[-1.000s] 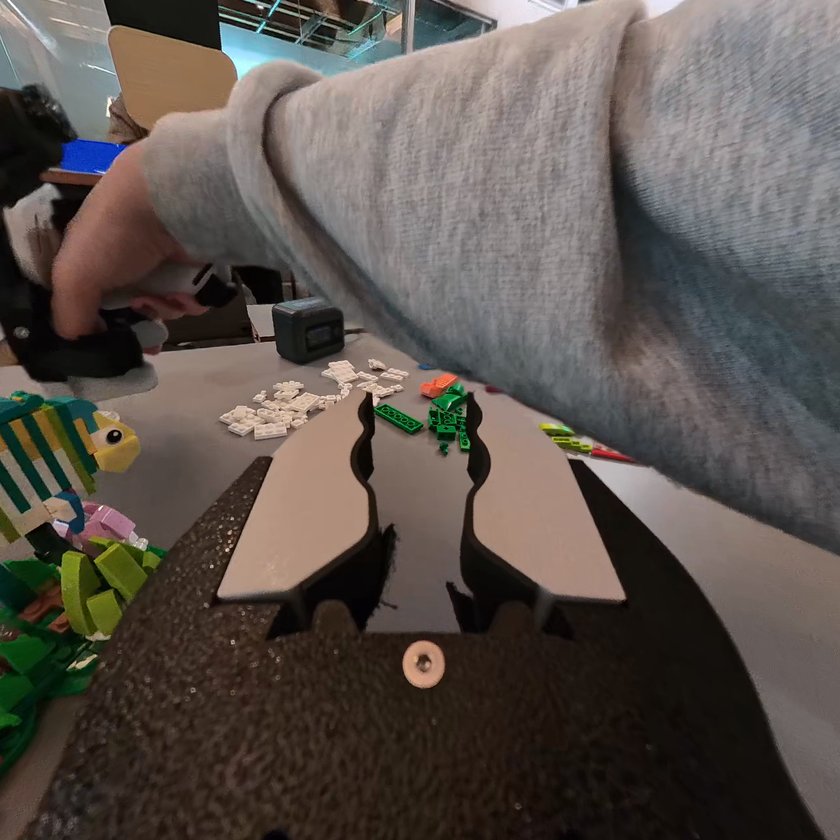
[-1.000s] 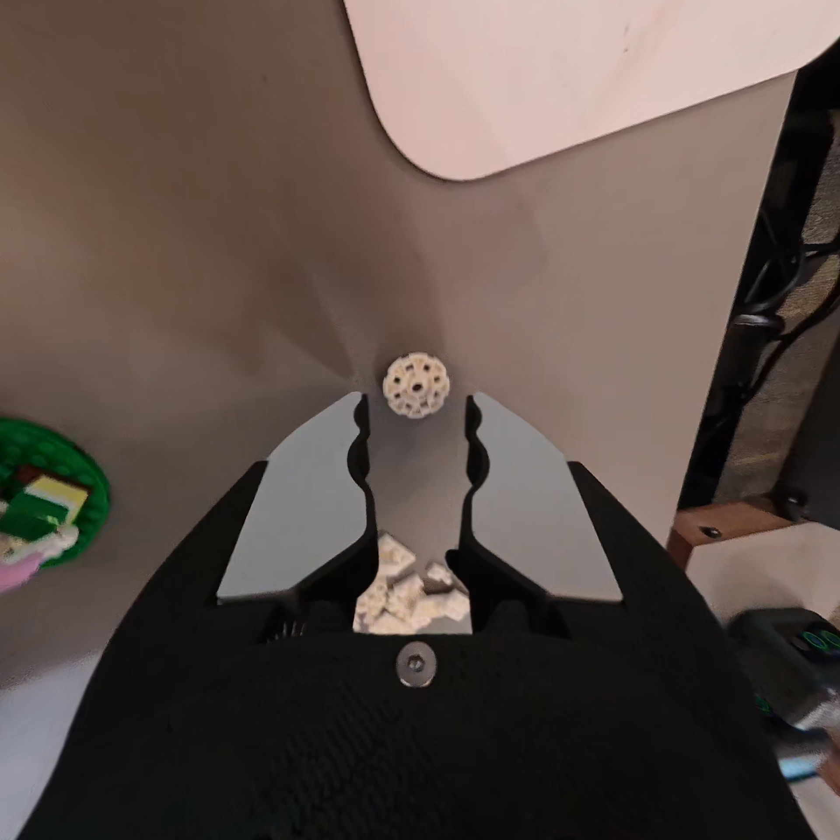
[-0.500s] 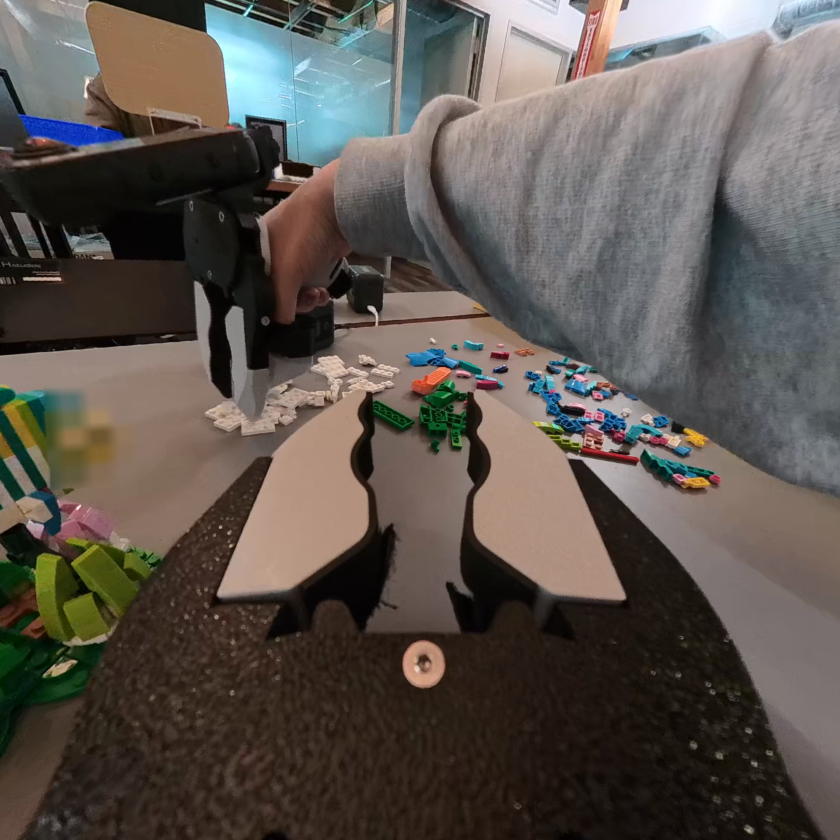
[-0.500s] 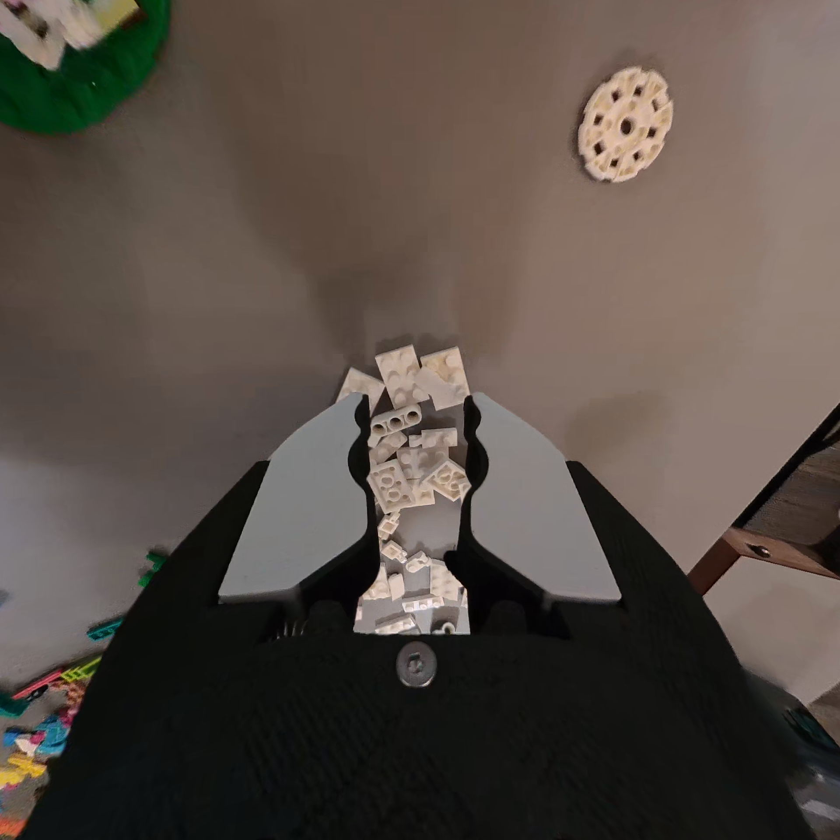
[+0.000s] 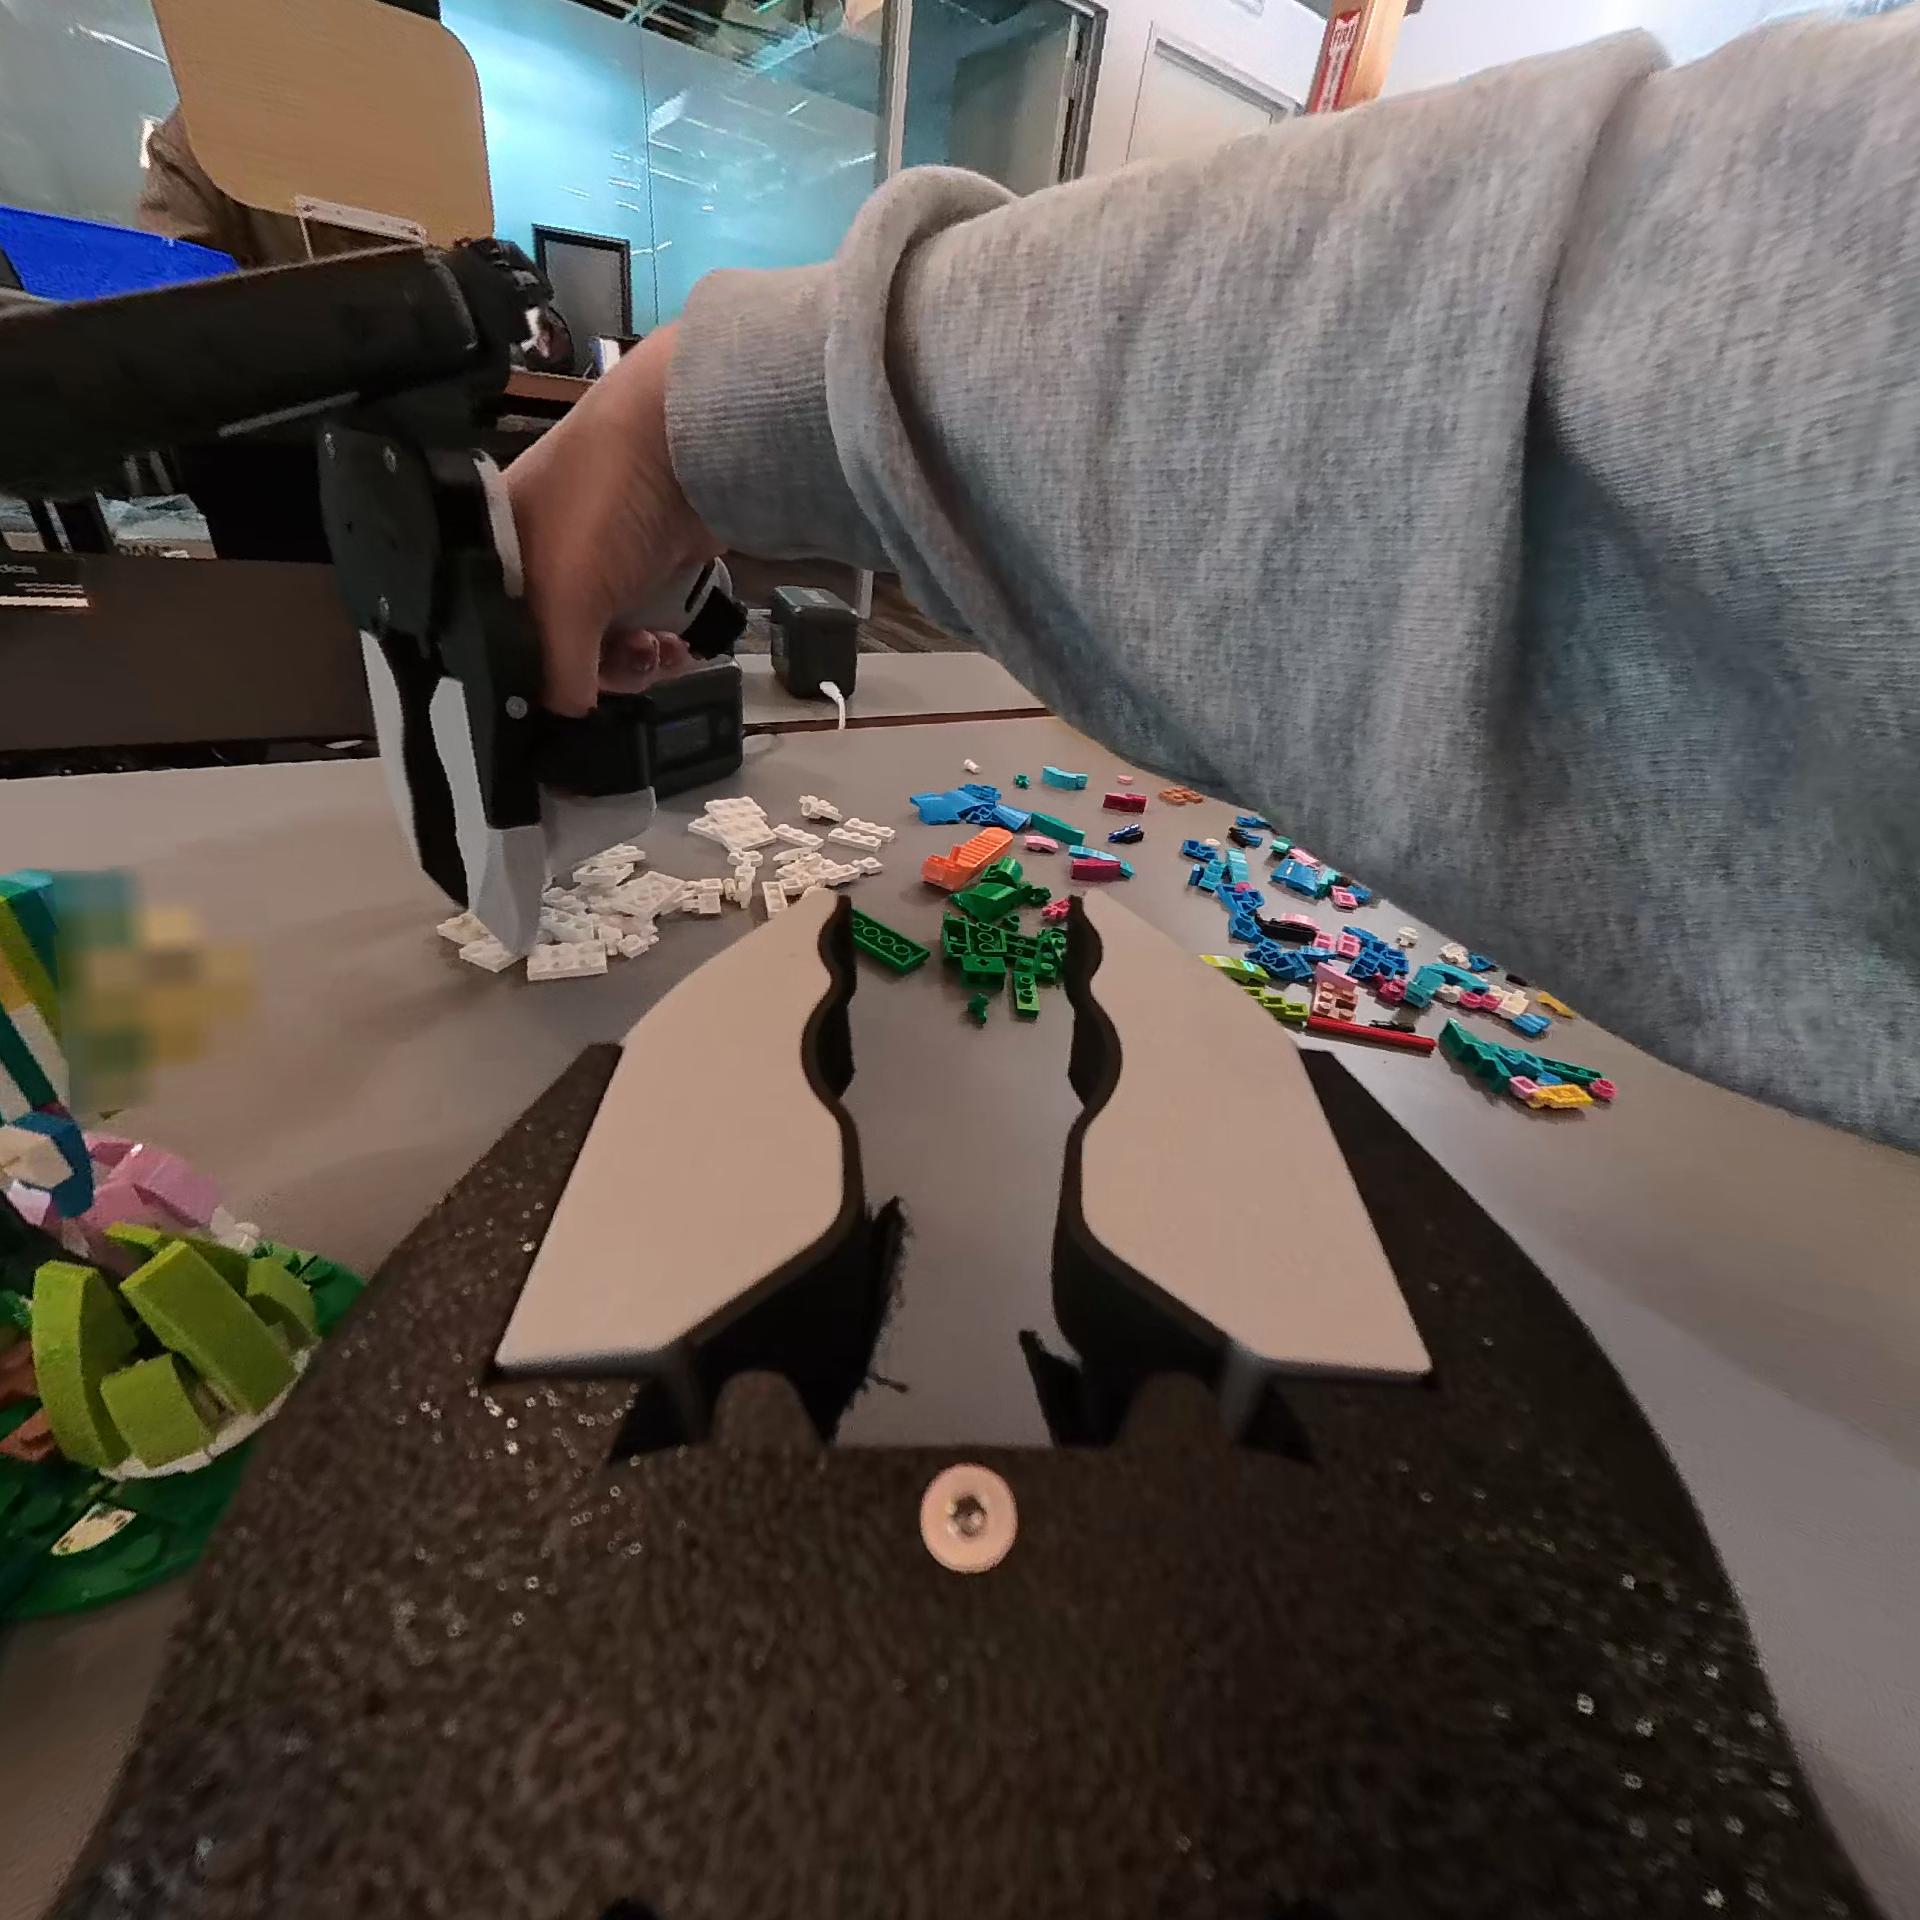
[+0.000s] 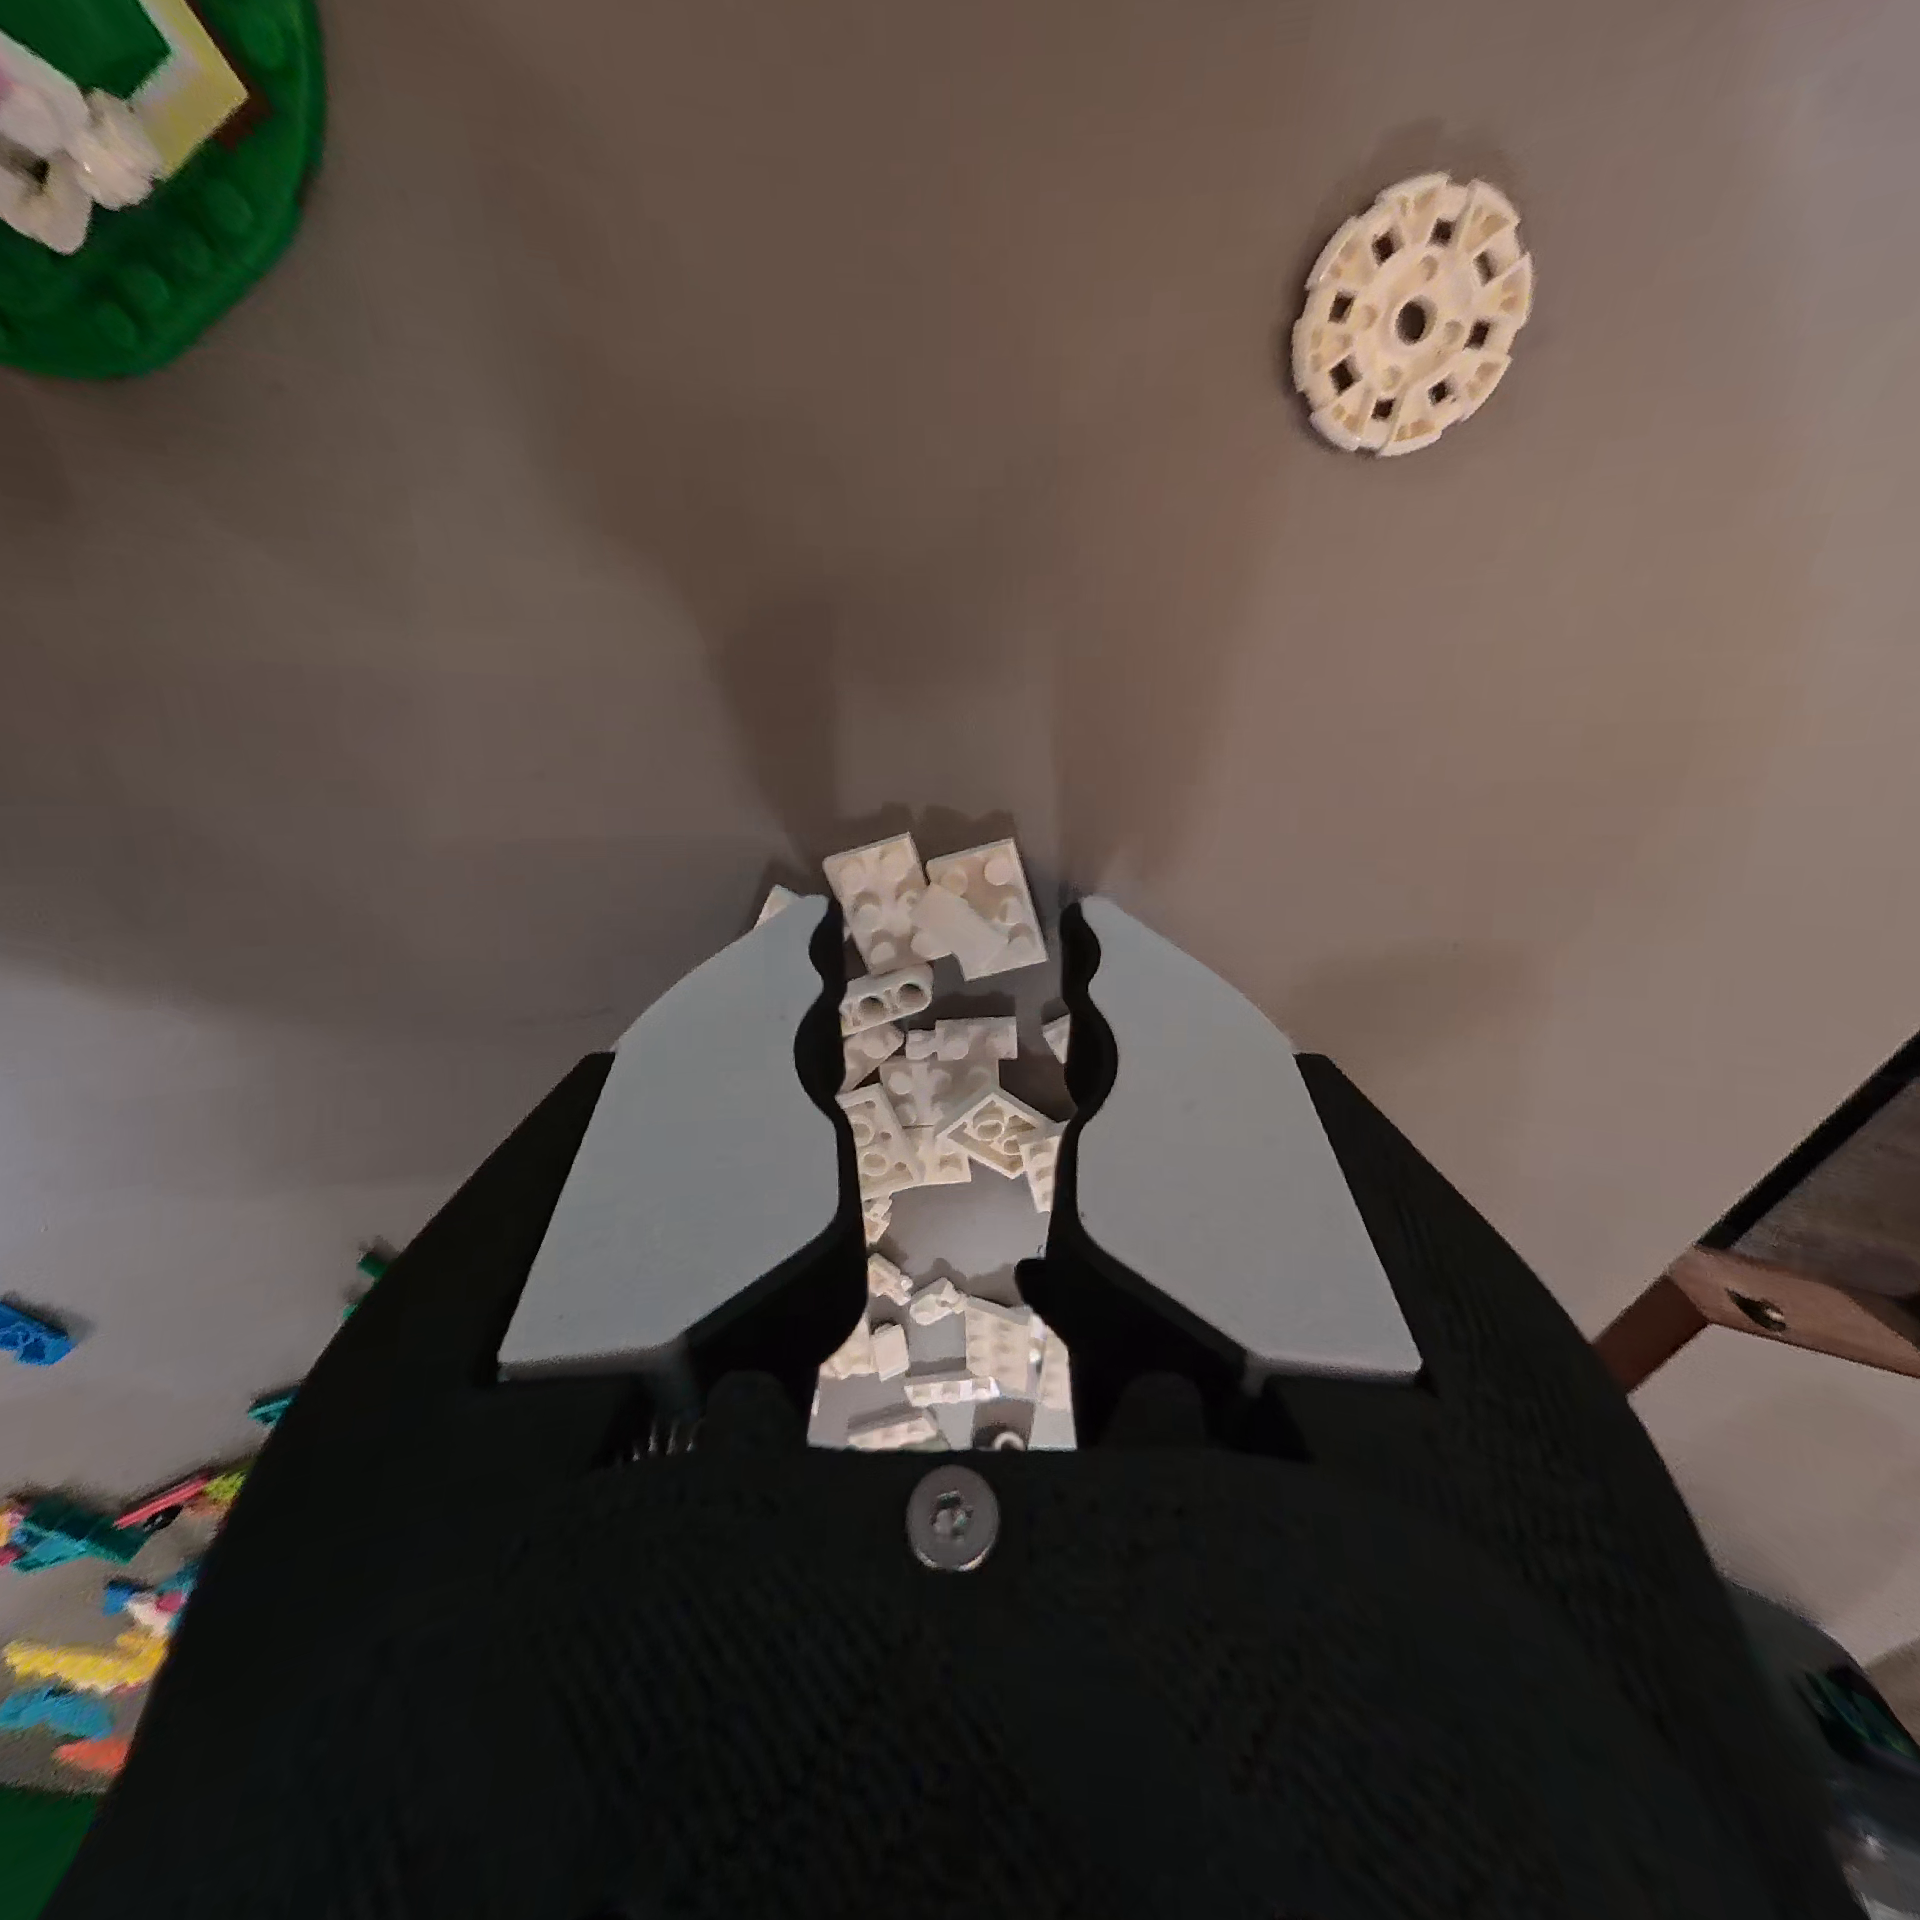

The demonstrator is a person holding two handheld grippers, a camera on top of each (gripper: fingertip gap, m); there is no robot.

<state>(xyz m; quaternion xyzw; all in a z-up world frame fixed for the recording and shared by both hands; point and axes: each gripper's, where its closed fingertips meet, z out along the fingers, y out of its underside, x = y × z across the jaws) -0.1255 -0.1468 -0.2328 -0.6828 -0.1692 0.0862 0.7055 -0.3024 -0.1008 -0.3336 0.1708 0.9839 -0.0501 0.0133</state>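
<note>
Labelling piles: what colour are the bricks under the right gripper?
White bricks, seen between the open right gripper fingers; clearest in the right wrist view.

Taking the pile of plates (image 5: 623, 904) on the worktop (image 5: 312, 831) as landmark: right claw (image 6: 945, 914) pointing straight down over its left end, tips spread above loose pieces. Right of it, a cluster of bricks (image 5: 1003, 951), just ahead of the left claw (image 5: 951, 914). Farther right, a wide scatter of mixed pieces (image 5: 1351, 945). Behind it, a small box device (image 5: 686, 743). Left and nearer, a built model (image 5: 125, 1299). Well beyond it in the right wrist view, a round disc (image 6: 1413, 312).
</note>
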